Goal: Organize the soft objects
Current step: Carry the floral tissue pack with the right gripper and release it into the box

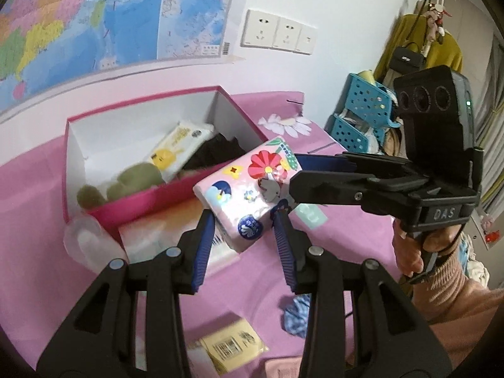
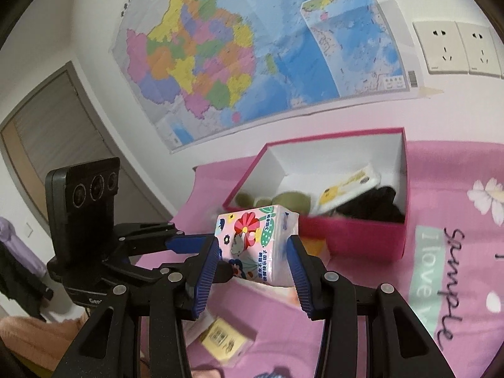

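White wall with a big colourful map (image 2: 252, 53) taped up, beige wall sockets (image 1: 277, 33) beside it, pink bedspread (image 2: 456, 189) with daisies, grey door (image 2: 53, 132) off left, blue baskets (image 1: 362, 113) and hanging clothes (image 1: 441, 47) further along

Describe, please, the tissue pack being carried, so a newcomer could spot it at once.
On the pink bedspread stands an open magenta box. Just in front of it, held above the bed between the left gripper and the right gripper, is the tissue pack. It alone is pink plastic with a red flower.
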Demonstrator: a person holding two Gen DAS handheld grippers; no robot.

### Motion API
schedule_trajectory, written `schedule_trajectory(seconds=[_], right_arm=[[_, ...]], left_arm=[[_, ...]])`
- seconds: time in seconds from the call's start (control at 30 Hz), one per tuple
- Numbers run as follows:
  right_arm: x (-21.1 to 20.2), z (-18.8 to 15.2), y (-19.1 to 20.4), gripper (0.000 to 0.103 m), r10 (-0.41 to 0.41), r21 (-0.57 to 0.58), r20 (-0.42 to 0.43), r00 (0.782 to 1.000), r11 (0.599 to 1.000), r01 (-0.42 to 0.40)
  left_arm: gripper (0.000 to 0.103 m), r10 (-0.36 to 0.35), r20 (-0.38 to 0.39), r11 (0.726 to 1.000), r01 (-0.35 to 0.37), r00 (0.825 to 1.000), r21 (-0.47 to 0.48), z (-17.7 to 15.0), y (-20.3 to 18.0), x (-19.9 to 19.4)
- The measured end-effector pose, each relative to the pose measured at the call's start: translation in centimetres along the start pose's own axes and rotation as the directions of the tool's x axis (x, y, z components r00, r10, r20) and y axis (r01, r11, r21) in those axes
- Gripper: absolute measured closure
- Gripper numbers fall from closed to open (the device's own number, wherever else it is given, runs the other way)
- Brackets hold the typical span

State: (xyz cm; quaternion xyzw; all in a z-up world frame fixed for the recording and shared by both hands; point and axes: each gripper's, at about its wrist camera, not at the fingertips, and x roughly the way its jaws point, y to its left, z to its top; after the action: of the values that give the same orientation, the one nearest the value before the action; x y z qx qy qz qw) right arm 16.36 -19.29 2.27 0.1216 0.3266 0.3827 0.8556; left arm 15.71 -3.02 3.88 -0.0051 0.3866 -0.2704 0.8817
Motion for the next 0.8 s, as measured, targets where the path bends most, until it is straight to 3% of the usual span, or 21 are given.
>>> schedule_trajectory(seconds=[0.43,0.8], right_arm=[[3.6,3.1,-3.7,0.058,-0.036,0.073,0.001,0.999,0.997,0.036],[6.3,4.6,-6.0,0.058,-0.077,0.118,-0.027,0.997,0.990,0.080]], left_arm=[[0.062,0.075,-0.021,0.997,-0.075,0.997,-0.010,4.6,2.5,3.5],[0.062,0.105,-0.082,0.993,-0.109,0.991,-0.051,6.1,4.5,7.1]])
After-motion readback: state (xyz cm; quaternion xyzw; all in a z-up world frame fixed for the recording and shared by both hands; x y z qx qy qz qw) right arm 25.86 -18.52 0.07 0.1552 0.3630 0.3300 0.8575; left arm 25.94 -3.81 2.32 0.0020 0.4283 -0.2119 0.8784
